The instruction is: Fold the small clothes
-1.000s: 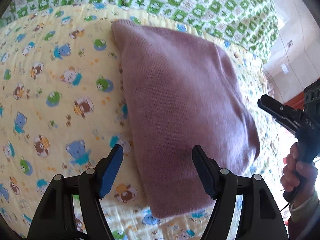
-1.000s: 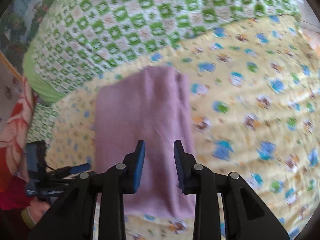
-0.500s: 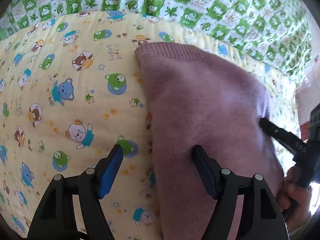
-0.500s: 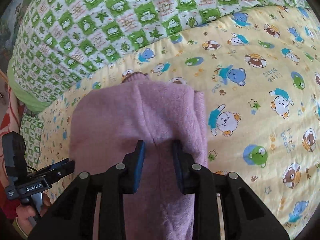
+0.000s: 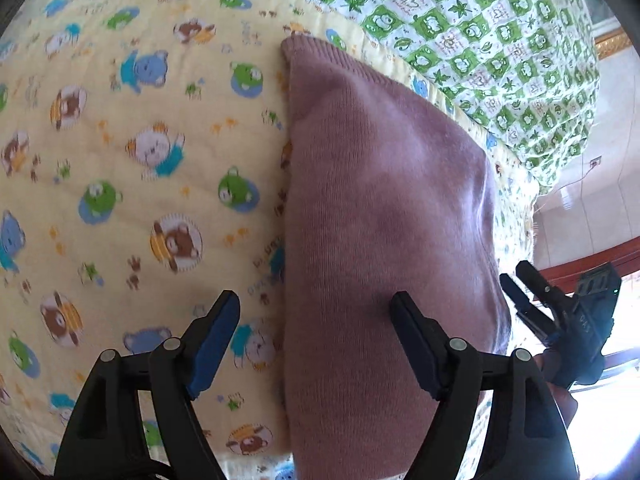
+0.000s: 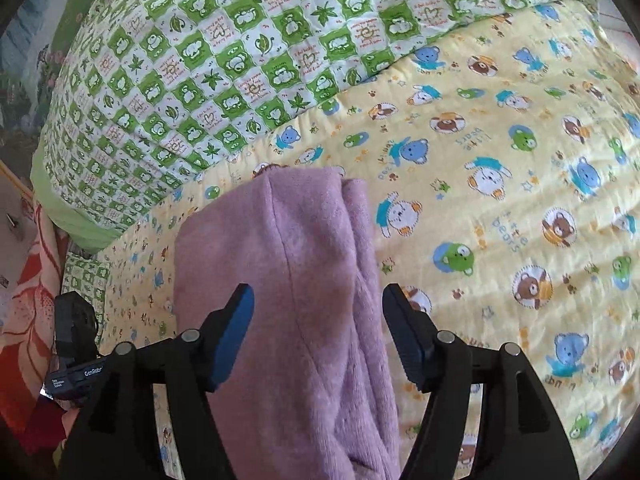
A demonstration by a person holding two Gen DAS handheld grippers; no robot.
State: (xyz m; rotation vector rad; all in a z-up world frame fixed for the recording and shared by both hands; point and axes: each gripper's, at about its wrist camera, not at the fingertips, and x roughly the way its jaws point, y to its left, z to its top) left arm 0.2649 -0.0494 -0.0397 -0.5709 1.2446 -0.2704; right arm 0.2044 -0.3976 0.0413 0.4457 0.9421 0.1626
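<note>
Yellow bear-print quilt [image 5: 120, 160] covered the bed; the folded garment [image 5: 384, 220] lay on it. Left tongs [image 5: 316, 316] and right tongs [image 6: 318, 304] had just spread wider, gripping nothing.

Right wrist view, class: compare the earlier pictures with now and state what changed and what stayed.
The right tongs have just been opening, nearly shut before and now wide over the purple garment without pressing it. The left tongs widened slightly. The garment stays folded on the bear-print quilt.
</note>
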